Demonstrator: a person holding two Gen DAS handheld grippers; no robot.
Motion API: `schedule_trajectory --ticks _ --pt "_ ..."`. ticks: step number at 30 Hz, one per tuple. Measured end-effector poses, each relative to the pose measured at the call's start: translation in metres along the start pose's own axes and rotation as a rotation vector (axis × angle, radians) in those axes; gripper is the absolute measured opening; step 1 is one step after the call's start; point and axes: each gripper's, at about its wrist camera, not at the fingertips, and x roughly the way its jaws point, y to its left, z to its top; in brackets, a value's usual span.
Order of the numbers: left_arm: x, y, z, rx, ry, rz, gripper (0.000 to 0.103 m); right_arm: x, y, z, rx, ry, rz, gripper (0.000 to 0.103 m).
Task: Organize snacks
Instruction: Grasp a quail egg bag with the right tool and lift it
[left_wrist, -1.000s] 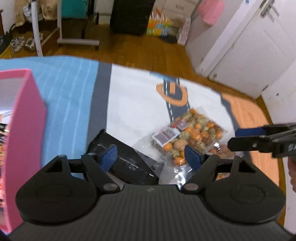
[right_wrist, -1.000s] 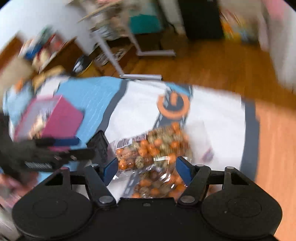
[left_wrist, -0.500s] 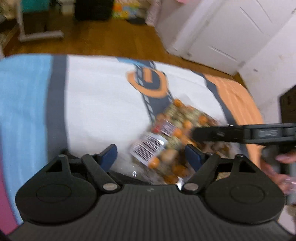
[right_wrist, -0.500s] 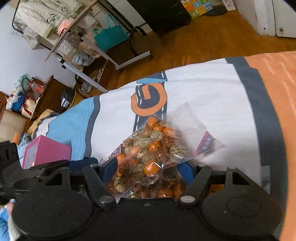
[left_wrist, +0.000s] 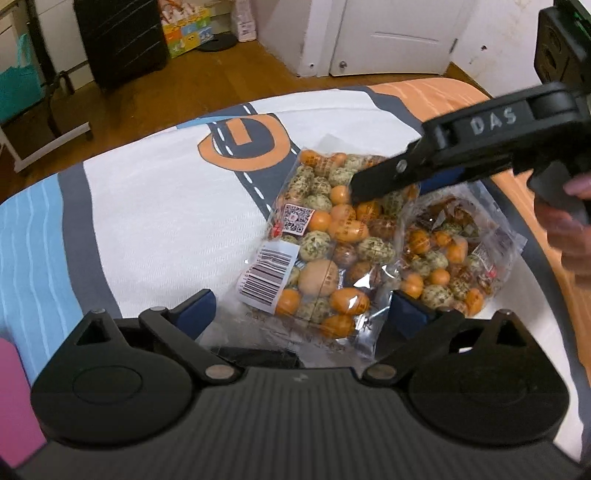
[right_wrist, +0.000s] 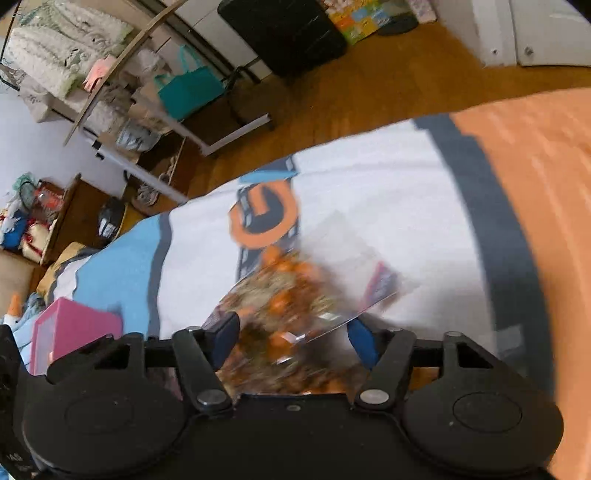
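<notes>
Two clear bags of orange and speckled wrapped snacks lie on the bed. The nearer bag (left_wrist: 325, 243) has a barcode label; the second bag (left_wrist: 454, 258) lies to its right. My left gripper (left_wrist: 301, 314) is open, its blue pads on either side of the near bag's lower edge. My right gripper reaches in from the right in the left wrist view (left_wrist: 384, 181), over the top of the near bag. In the right wrist view my right gripper (right_wrist: 291, 339) is open with the blurred snack bag (right_wrist: 291, 295) between its pads.
The bedcover (left_wrist: 147, 206) is white with blue, grey and orange bands and an orange road print. A pink box (right_wrist: 70, 328) stands at the left on the blue part. A black packet (left_wrist: 258, 356) lies under my left gripper. Wooden floor, shelves and a black suitcase lie beyond.
My left gripper swung right, away from the pink box, and closed in on the snack bags. My right gripper moved forward and down onto the near bag, its jaws narrower.
</notes>
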Motion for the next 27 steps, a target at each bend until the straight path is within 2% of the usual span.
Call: schedule_trajectory --ticks 2,3,4,5,6,9,14,23,25,26,27 --pt "0.003 -0.004 -0.003 0.033 -0.015 0.019 0.1 0.003 -0.008 0.003 0.033 0.002 0.023 0.068" --pt "0.004 -0.007 -0.005 0.05 -0.018 0.032 0.098 0.005 -0.011 0.003 0.048 -0.005 0.043 0.059" --pt "0.004 -0.008 -0.006 0.053 -0.018 0.041 0.097 0.007 -0.014 0.003 0.057 -0.011 0.07 0.055" --pt "0.004 -0.008 -0.007 0.048 -0.019 0.045 0.093 0.009 -0.016 0.002 0.074 -0.014 0.089 0.051" --pt "0.005 -0.008 -0.007 0.051 -0.025 0.034 0.083 0.009 -0.016 0.001 0.087 -0.017 0.102 0.047" --pt "-0.001 -0.019 -0.009 0.099 -0.03 0.052 0.073 0.009 -0.012 0.0 0.089 -0.02 0.117 0.043" --pt "-0.001 -0.027 -0.008 0.117 -0.024 0.087 0.07 0.008 -0.009 0.003 0.118 0.002 0.119 0.039" --pt "-0.016 -0.039 -0.015 0.155 -0.036 0.118 0.064 -0.012 0.008 0.001 0.065 0.004 0.104 0.037" --pt "-0.024 -0.043 -0.018 0.16 -0.043 0.115 0.06 -0.018 0.014 0.001 0.048 0.004 0.097 0.037" --pt "-0.028 -0.046 -0.02 0.169 -0.045 0.108 0.053 -0.021 0.017 -0.001 0.04 0.006 0.094 0.036" --pt "-0.032 -0.05 -0.021 0.179 -0.048 0.113 0.051 -0.024 0.021 -0.002 0.032 0.006 0.089 0.036"
